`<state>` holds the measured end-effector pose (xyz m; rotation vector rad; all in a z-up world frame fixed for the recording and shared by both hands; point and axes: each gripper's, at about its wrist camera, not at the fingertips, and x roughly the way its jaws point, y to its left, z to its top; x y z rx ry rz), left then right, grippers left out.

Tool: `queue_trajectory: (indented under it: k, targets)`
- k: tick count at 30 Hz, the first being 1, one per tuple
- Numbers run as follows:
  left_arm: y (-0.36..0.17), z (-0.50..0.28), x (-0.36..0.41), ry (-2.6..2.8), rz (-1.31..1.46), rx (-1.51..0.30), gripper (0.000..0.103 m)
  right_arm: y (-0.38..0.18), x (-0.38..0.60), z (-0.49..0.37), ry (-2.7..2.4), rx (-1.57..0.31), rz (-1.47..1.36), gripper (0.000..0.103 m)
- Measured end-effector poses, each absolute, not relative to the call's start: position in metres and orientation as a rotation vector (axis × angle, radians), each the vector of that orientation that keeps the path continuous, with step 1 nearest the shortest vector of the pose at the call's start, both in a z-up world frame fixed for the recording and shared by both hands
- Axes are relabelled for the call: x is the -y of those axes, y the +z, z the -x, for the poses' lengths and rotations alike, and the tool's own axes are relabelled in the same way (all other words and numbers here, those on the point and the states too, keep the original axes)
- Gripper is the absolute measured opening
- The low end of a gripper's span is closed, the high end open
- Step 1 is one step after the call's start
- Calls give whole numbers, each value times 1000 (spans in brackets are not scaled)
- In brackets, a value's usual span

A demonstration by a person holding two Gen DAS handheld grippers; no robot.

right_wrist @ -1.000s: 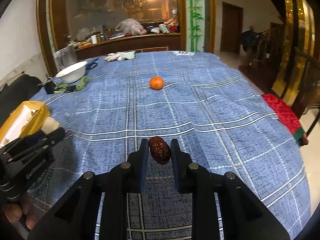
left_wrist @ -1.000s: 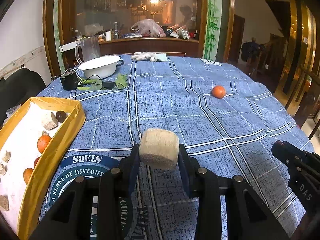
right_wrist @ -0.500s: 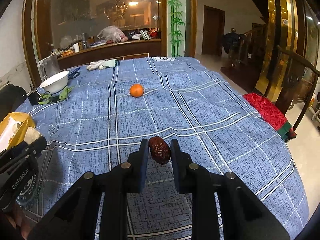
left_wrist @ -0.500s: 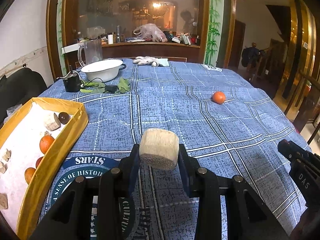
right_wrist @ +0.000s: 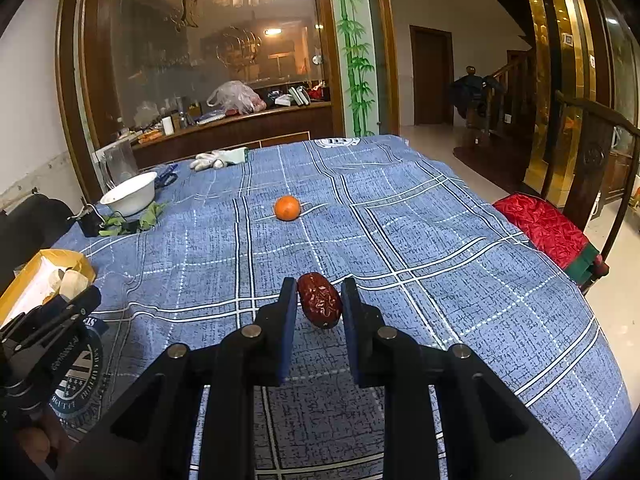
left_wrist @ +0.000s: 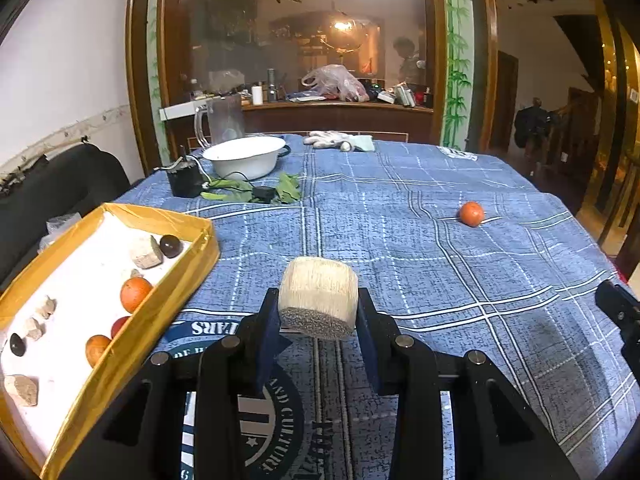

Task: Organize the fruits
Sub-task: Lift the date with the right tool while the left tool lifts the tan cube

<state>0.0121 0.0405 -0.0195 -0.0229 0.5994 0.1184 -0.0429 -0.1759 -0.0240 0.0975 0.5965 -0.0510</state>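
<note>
Both tongs are carrying fruit above the blue checked tablecloth [left_wrist: 400, 240]. The left gripper [left_wrist: 318, 312] is clenching a pale, fibrous cylindrical chunk [left_wrist: 318, 300] between its jaws, with the yellow-rimmed tray [left_wrist: 176, 280] lying to its left and a little ahead, already holding oranges, dark round fruits and similar pale pieces. The right gripper [right_wrist: 318, 304] is pinching a wrinkled red date [right_wrist: 320, 300], which is sitting tilted between the jaws, held near its middle with its lower tip hanging free. One orange [right_wrist: 287, 208] is lying loose on the cloth well ahead of the right gripper and slightly left. The risk is probably the date: its slanted, narrow hold could let it rotate or slip out on the way across to the tray, and the two tools, converging on the same tray, could bump each other.
</note>
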Motion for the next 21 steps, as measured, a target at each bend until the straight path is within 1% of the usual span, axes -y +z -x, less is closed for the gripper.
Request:
queue_trajectory:
  k: [21]
  targets:
    - [-17, -7, -45, 131, 48, -562, 36, -22, 173, 42, -108, -591, -66, 23]
